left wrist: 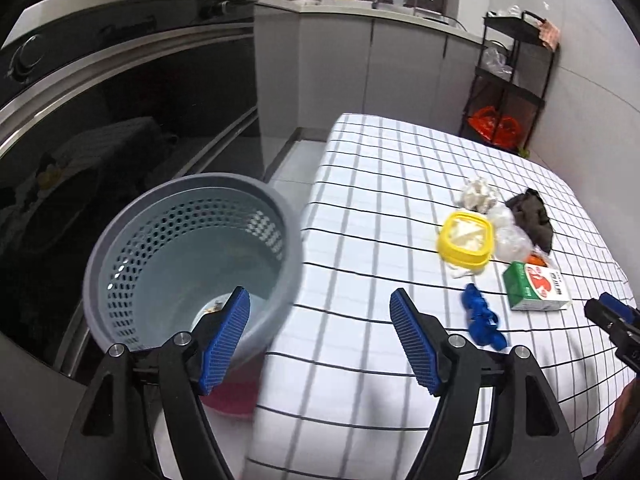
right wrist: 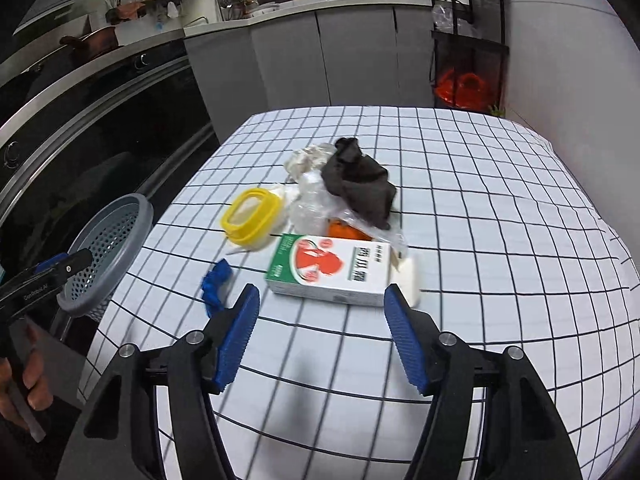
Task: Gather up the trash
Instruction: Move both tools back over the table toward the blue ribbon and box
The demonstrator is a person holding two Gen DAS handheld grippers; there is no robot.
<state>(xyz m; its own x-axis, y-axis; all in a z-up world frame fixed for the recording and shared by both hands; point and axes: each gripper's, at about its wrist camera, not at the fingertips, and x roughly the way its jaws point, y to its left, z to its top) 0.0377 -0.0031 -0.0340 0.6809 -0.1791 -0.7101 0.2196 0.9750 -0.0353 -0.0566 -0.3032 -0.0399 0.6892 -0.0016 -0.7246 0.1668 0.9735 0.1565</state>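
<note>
Trash: red-and-green printed carton (right wrist: pixel 330 270)

black tongs (left wrist: pixel 318 340), blue ridged pads (right wrist: pixel 402 338)

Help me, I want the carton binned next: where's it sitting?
In the right wrist view the green-and-white carton lies on the checked tablecloth, just ahead of the right tool, between blue scrap and white piece.

Both of the 2 wrist views look steeply down and forward over the checked tablecloth (right wrist: pixel 480 200). The left one sits at the table's left edge above the grey basket (left wrist: pixel 120 248); the right one is nearer the litter (yellow lid (right wrist: pixel 250 216), carton (right wrist: pixel 332 270)), shared by both.
</note>
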